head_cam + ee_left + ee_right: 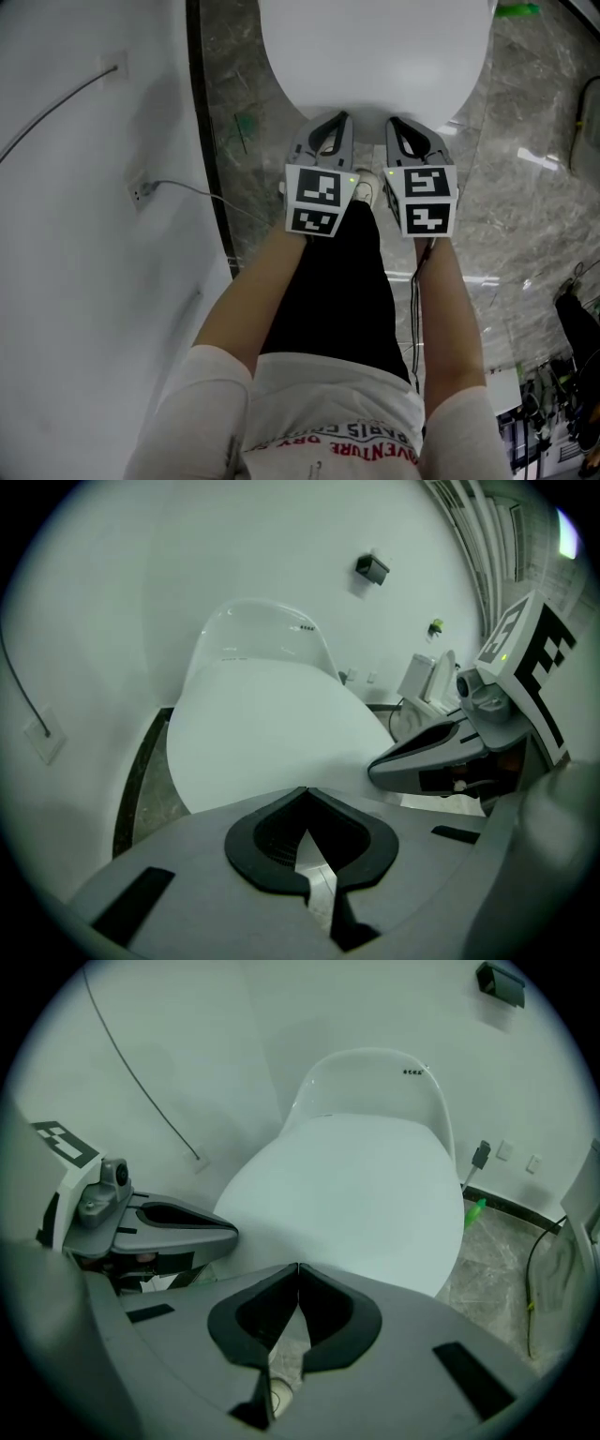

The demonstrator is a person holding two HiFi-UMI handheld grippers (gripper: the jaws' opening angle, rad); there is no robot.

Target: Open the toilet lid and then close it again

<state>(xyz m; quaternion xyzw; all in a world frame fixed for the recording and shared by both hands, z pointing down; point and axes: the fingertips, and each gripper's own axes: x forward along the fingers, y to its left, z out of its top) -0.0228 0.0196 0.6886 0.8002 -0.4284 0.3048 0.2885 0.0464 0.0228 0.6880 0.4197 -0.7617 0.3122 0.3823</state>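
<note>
The left gripper (303, 791) had its jaws pressed together at the tips, with nothing between them; only a sliver of pale floor showed through the dark-padded gap behind the tips. Just beyond the tips lay the white toilet lid (267, 728), down flat, its front edge nearest the jaws. A rounded white housing (262, 630) rose behind its rear edge, against the white wall (141, 574). The right gripper (384, 766) reached in from the right, its tip at the lid's front edge and its marker cube (530, 658) tilted above. A small black box (372, 568) hung high on the wall. A socket (42, 741) with a thin cable (14, 682) sat at the left, above a strip of dark floor (141, 789).
</note>
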